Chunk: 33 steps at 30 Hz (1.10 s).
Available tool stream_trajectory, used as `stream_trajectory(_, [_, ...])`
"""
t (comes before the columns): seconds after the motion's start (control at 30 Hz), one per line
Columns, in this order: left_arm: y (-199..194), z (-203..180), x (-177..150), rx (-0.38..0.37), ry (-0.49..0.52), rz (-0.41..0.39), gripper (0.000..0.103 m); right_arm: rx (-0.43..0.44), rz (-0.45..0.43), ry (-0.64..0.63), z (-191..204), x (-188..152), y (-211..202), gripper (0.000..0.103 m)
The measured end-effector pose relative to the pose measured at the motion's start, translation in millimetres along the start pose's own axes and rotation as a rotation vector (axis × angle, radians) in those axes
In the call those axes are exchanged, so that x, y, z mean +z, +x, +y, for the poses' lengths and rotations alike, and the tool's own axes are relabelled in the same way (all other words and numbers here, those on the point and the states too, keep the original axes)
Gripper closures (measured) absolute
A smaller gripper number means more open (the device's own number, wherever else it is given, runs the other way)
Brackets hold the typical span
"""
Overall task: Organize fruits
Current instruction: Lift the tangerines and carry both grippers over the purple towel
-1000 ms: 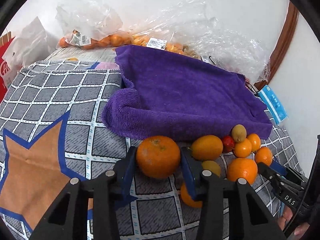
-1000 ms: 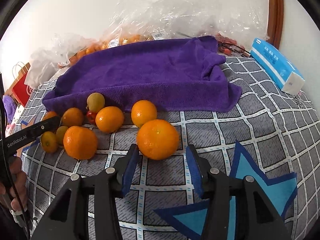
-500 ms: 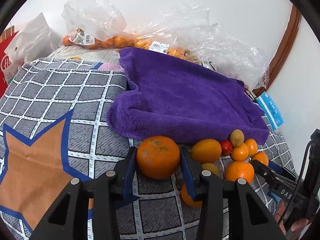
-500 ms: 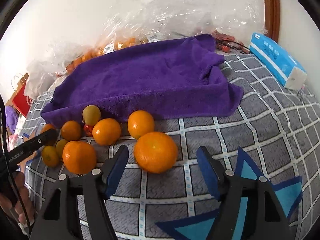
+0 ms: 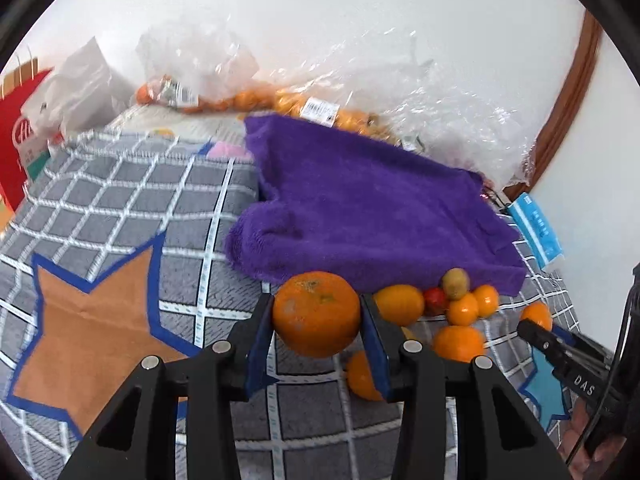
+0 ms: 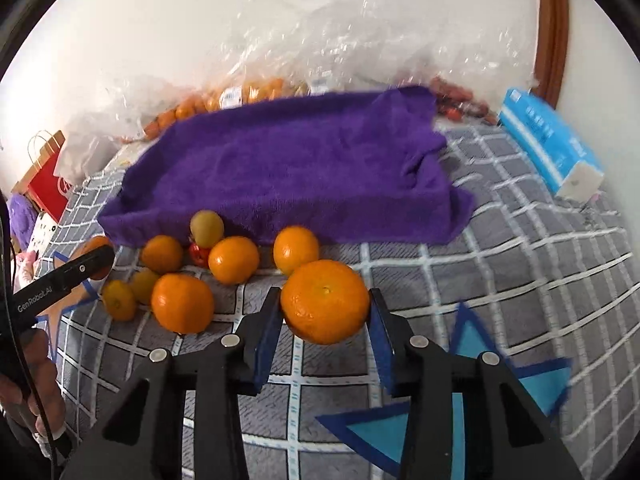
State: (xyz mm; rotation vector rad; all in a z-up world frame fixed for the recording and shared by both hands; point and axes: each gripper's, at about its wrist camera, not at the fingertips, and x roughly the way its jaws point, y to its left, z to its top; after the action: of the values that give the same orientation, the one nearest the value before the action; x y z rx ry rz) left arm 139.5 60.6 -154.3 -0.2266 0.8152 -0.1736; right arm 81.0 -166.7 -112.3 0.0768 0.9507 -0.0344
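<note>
My left gripper point(image 5: 317, 334) is shut on a large orange point(image 5: 317, 314) and holds it just above the checked cloth, in front of the purple towel point(image 5: 372, 204). My right gripper point(image 6: 325, 326) has closed around a second large orange point(image 6: 325, 302); its pads touch both sides. A pile of loose fruit lies by the towel's front edge: several small oranges point(image 6: 234, 260), a brownish kiwi point(image 6: 207, 228) and a small red fruit point(image 6: 199, 254). The same pile shows in the left wrist view point(image 5: 460, 308).
The purple towel point(image 6: 288, 168) lies spread on a grey checked cloth point(image 6: 520, 248). Clear plastic bags of small oranges point(image 5: 248, 100) sit behind it against the wall. A blue tissue pack point(image 6: 552, 148) lies at the right, a red paper bag point(image 6: 46, 188) at the left.
My right gripper opened wide half a second ago and has now closed onto its orange. My left gripper has lifted its orange and moved toward the towel.
</note>
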Motion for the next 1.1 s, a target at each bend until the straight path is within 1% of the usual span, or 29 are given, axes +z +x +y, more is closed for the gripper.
stream_trajectory(0.1, [-16.2, -8.2, 6.0, 0.001, 0.014, -0.008, 0.063, -0.005, -0.031, 0.01, -0.7, 5.7, -17.9, 0.062])
stream_trajectory(0.13, [-20.4, -10.0, 7.9, 0.01, 0.009, -0.004, 0.063, -0.007, -0.04, 0.013, -0.5, 7.7, -24.5, 0.062])
stream_trajectory(0.3, [-39.1, -12.6, 13.1, -0.009, -0.015, 0.005, 0.063, 0.0, -0.071, 0.028, 2.3, 15.7, -43.5, 0.062])
stream_trajectory(0.43, [-61.3, -17.0, 18.1, 0.018, -0.007, -0.025, 0.063, 0.013, -0.083, 0.051, 1.4, 21.5, -54.3, 0.062])
stream_trajectory(0.6, [-79.6, -19.6, 26.4, 0.005, -0.014, -0.043, 0.063, 0.021, -0.088, 0.053, 4.2, 27.1, -63.8, 0.062])
stream_trajectory(0.77, [-89.9, -26.2, 37.3, -0.004, -0.001, -0.061, 0.063, 0.019, -0.098, 0.048, 7.8, 34.8, -72.4, 0.062])
stream_trajectory(0.9, [-95.0, -29.6, 46.5, -0.02, -0.01, -0.068, 0.063, 0.026, -0.111, 0.048, 9.7, 41.6, -78.4, 0.062])
stream_trajectory(1.1, [-96.6, -38.9, 60.1, -0.018, 0.002, -0.087, 0.063, 0.018, -0.134, 0.038, 9.9, 52.5, -85.0, 0.062])
